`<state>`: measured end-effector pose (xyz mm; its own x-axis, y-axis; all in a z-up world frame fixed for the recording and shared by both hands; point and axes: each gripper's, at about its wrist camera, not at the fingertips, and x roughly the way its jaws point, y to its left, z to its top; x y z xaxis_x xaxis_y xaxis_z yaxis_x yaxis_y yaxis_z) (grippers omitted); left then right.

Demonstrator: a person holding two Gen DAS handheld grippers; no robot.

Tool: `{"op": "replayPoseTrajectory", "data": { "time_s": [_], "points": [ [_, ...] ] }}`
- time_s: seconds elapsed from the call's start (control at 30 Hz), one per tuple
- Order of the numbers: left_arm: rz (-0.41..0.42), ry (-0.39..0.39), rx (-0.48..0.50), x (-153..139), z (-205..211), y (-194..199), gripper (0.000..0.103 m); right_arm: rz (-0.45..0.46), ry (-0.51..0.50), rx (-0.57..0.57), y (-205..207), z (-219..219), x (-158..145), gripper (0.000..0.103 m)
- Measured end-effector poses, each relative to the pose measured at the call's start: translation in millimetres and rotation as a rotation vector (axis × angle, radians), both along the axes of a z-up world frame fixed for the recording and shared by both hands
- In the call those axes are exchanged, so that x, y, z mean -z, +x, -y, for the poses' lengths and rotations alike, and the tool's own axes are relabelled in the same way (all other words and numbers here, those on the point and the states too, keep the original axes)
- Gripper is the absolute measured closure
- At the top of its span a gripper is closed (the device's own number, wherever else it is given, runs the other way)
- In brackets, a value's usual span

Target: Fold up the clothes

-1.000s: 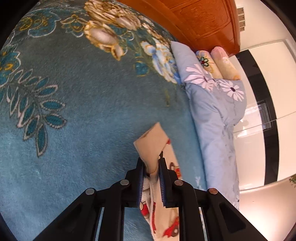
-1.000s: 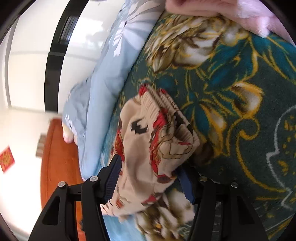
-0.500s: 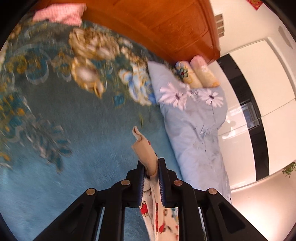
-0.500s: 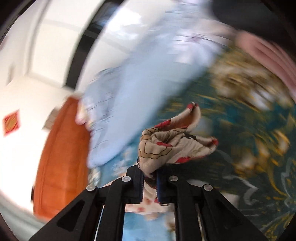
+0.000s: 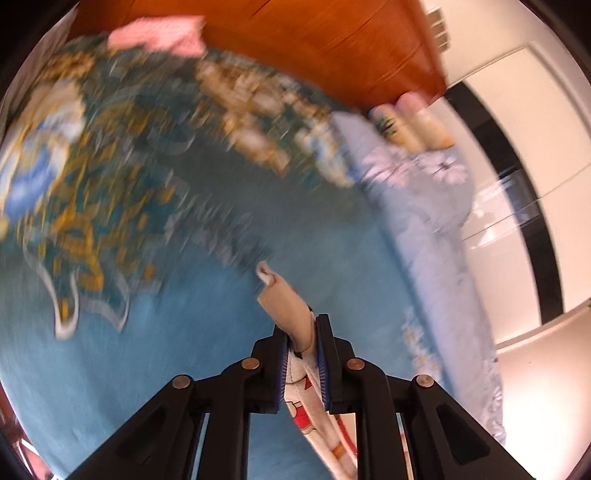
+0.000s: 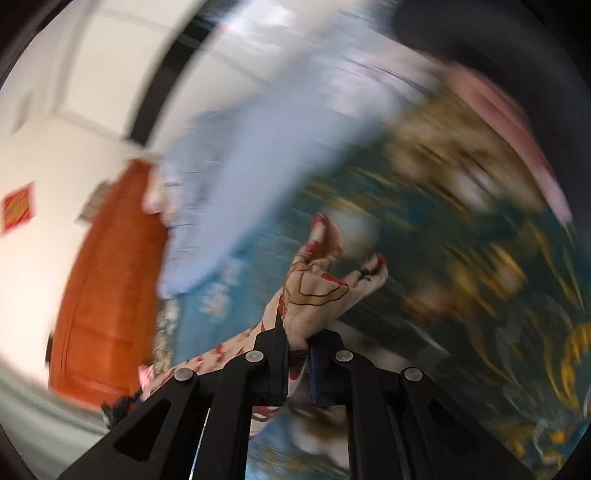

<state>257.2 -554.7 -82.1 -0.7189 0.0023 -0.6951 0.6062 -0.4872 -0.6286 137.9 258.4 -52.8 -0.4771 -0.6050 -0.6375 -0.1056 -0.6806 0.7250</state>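
A beige garment printed with red cartoon figures is pinched in my left gripper, which is shut on one edge; the cloth hangs down between the fingers above the blue floral blanket. In the right wrist view the same beige garment bunches out past my right gripper, which is shut on another part of it. Both views are blurred. The rest of the garment trails below the grippers, mostly hidden.
A light blue quilt with white flowers lies along the bed's edge beside rolled pillows. An orange wooden headboard stands behind. A pink cloth lies near the headboard. White wardrobe doors with a black strip lie beyond.
My right gripper closed on the bunched garment and lifted it off the blanket. My left gripper, still gripping, swept across the bed, bringing the headboard and pink cloth into view.
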Motion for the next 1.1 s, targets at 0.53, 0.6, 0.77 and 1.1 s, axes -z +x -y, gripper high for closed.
{"op": "replayPoseTrajectory", "data": {
  "time_s": [0.53, 0.6, 0.77, 1.1],
  "points": [
    [-0.018, -0.222, 0.045, -54.4, -49.6, -0.1, 0.088, 0.110, 0.021, -0.045, -6.1, -4.6, 32.4, 0.094],
    [-0.082, -0.309, 0.140, -92.9, -85.4, -7.3, 0.088, 0.106, 0.043, -0.062, -6.7, -0.9, 30.7, 0.093],
    [-0.186, -0.488, 0.385, -152.5, -187.4, -24.1, 0.088, 0.111, 0.049, -0.081, -6.0, 2.7, 33.0, 0.092],
    [-0.094, -0.480, 0.599, -92.7, -339.0, -51.4, 0.088, 0.122, 0.001, -0.097, 1.1, -0.9, 40.2, 0.092]
  ]
}}
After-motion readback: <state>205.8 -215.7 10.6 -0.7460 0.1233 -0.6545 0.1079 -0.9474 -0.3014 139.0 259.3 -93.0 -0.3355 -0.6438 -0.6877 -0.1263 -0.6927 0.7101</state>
